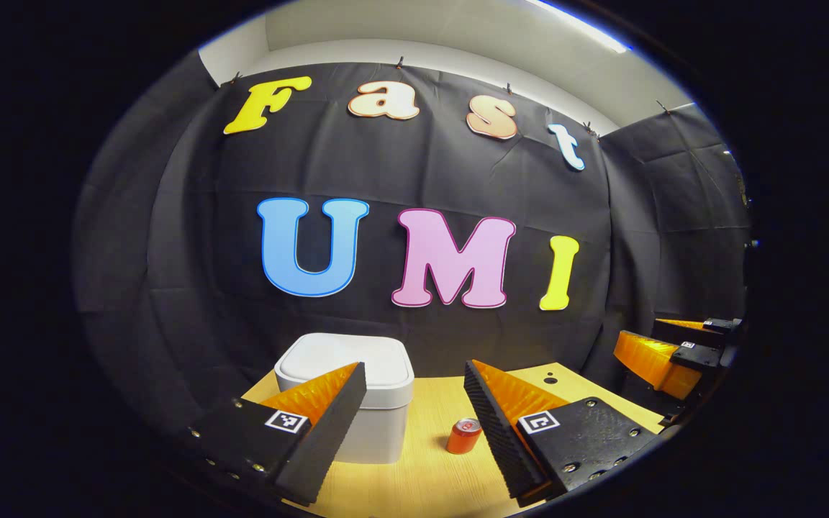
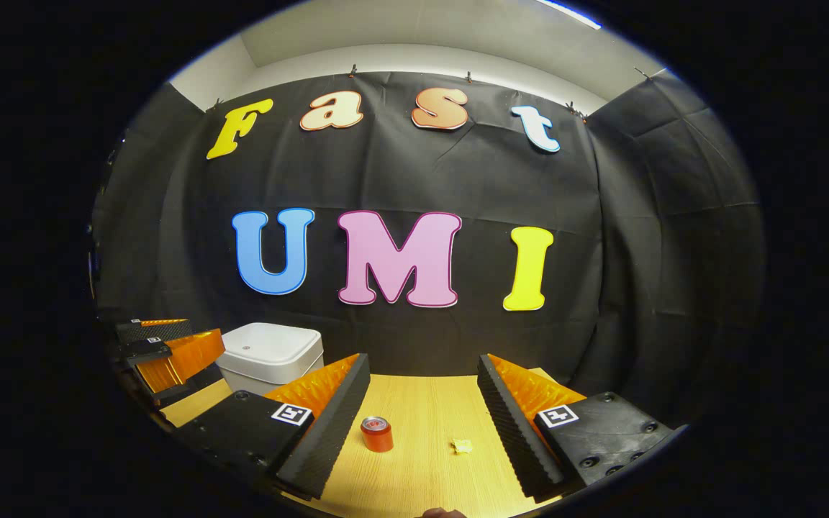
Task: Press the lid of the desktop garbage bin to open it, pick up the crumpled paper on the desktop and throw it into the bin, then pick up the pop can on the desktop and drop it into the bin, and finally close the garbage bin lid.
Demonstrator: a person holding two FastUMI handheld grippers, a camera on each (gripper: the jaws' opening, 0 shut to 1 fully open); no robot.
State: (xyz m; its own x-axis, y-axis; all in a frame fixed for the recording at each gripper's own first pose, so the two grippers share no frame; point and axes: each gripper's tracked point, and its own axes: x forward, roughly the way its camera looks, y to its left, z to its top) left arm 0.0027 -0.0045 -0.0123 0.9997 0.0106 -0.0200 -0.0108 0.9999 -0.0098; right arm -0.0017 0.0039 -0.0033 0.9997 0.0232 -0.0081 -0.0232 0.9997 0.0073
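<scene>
Left gripper view: the left claw (image 1: pixel 414 424) hangs level above the table (image 1: pixel 422 475), aimed at the booth wall, its fingers spread wide and holding nothing. Between its fingertips, nearer the right finger, the pop can (image 1: pixel 464 436) stands upright, long axis vertical. Behind its left finger sits the garbage bin (image 1: pixel 346 374), lid shut. Right gripper view: the right claw (image 2: pixel 422 424) is likewise spread and empty, with crumpled paper (image 2: pixel 463 447) between its fingers.
</scene>
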